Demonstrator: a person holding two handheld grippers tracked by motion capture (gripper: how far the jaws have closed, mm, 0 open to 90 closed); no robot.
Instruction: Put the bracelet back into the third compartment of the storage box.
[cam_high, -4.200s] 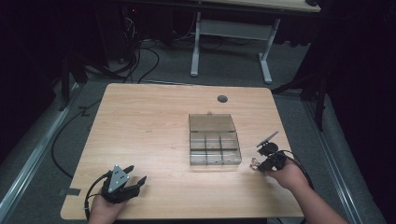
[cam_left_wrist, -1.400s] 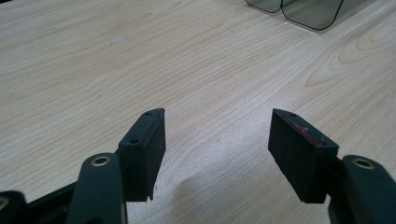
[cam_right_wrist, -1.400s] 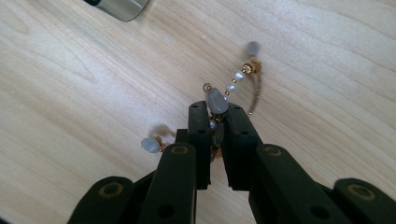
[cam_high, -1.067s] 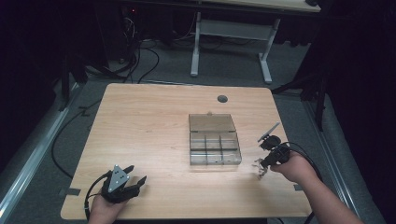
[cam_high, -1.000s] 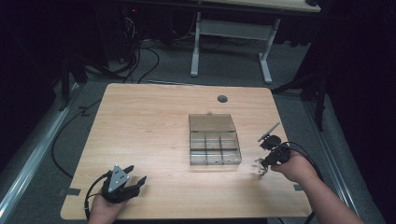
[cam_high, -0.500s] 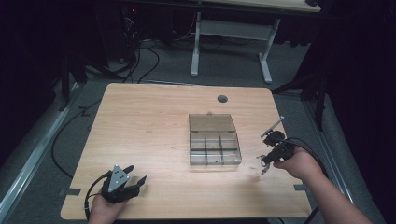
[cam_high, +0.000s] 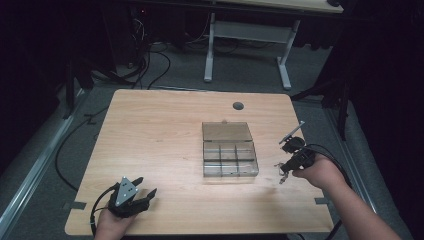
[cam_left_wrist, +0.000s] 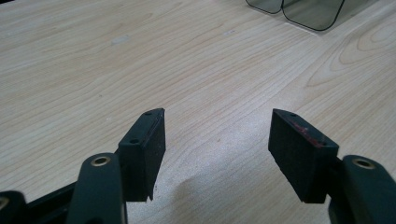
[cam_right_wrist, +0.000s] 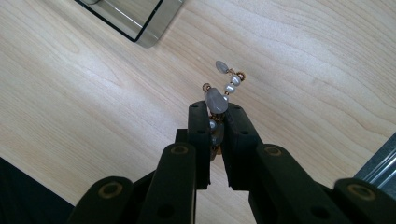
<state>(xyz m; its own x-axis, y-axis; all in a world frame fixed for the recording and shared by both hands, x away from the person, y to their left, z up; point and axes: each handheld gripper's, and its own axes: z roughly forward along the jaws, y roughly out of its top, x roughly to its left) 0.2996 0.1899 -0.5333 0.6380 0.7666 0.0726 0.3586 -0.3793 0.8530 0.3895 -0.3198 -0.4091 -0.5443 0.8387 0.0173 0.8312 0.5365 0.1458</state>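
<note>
No brand, label or legible writing is visible on any item. 1 light wood-grain rectangular desk (cam_high: 165, 135) carries 1 clear smoky plastic compartment box (cam_high: 229, 149) near its centre-right, with its hinged lid laid open flat on the far side. The near half of the box is divided into small compartments; from the high view 2 rows of 3 can be made out, and no contents can be distinguished in them. 1 round dark grommet hole (cam_high: 238, 105) sits in the desk near the far edge. The right tongs (cam_right_wrist: 215, 116) are held above the desk just to the right of the box, apart from it, and are clenched on 1 short strand of pale grey and white beads with small gold-coloured links (cam_right_wrist: 219, 95). In the right gripper view 1 large translucent grey bead sits at the jaw tips, with 2 small white pearl-like beads and 1 smaller grey oval bead trailing beyond them over the bare wood; a further part of the strand lies between the jaws. A corner of the box shows at the top left of that view. The left tongs (cam_left_wrist: 217, 140) rest low at the near left corner of the desk, well apart from the box, jaws spread wide and grasping nothing, with bare wood between them. 2 hands are in view, 1 on each tool.
</note>
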